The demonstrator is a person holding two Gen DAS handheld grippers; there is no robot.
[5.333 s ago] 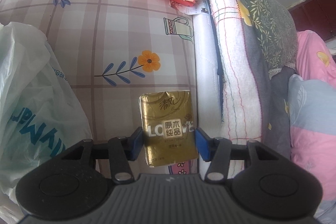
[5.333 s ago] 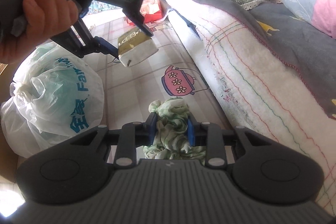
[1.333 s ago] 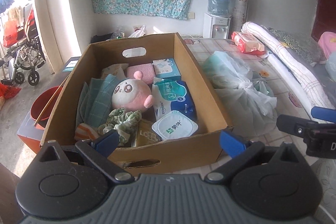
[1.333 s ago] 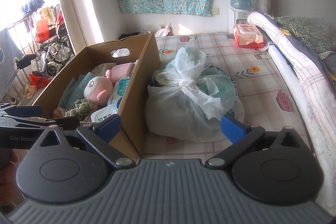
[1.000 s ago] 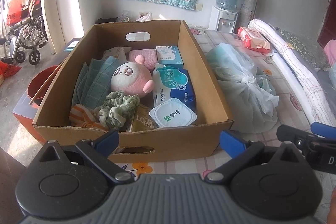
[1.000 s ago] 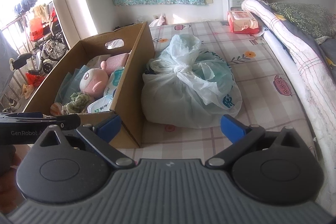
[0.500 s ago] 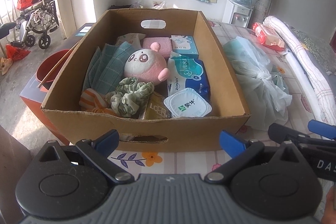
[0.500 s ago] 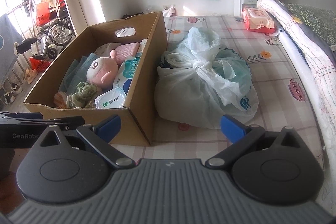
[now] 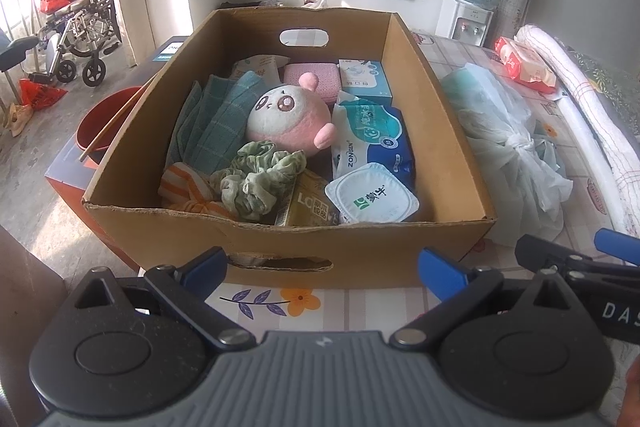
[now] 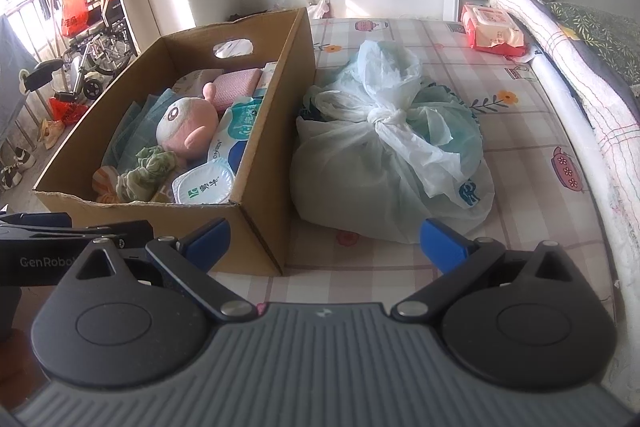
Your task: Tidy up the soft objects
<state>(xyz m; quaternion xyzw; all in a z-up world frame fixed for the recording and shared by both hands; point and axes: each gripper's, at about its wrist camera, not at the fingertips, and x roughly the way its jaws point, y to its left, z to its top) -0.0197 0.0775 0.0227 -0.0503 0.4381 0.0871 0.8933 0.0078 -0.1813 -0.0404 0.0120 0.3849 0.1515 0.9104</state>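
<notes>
A cardboard box [image 9: 360, 251] [image 10: 260, 223] stands on the bed's near left. Inside lie a pink plush toy [image 9: 288, 119] [image 10: 186, 129], a green scrunchie [image 9: 256, 183] [image 10: 146, 173], a gold tissue pack [image 9: 310, 211], blue wet wipes [image 9: 372, 143], a white lidded pack [image 9: 372, 199] [image 10: 204, 187] and teal cloths [image 9: 216, 123]. My left gripper [image 9: 322, 269] hangs open and empty just in front of the box's near wall. My right gripper [image 10: 324, 239] is open and empty too, before the box's right corner and a knotted plastic bag [image 10: 392, 163] [image 9: 504, 147].
A red wet-wipe pack [image 10: 494, 27] [image 9: 524, 65] lies at the far end of the checked sheet [image 10: 516, 131]. Rolled bedding [image 10: 568, 67] lines the right side. A red bowl with chopsticks [image 9: 100, 123] and a wheelchair [image 9: 76, 43] are on the floor to the left.
Both grippers, which held the gold tissue pack and the green scrunchie, are now open and empty; both items lie in the box. Over the last second both grippers pulled back slightly.
</notes>
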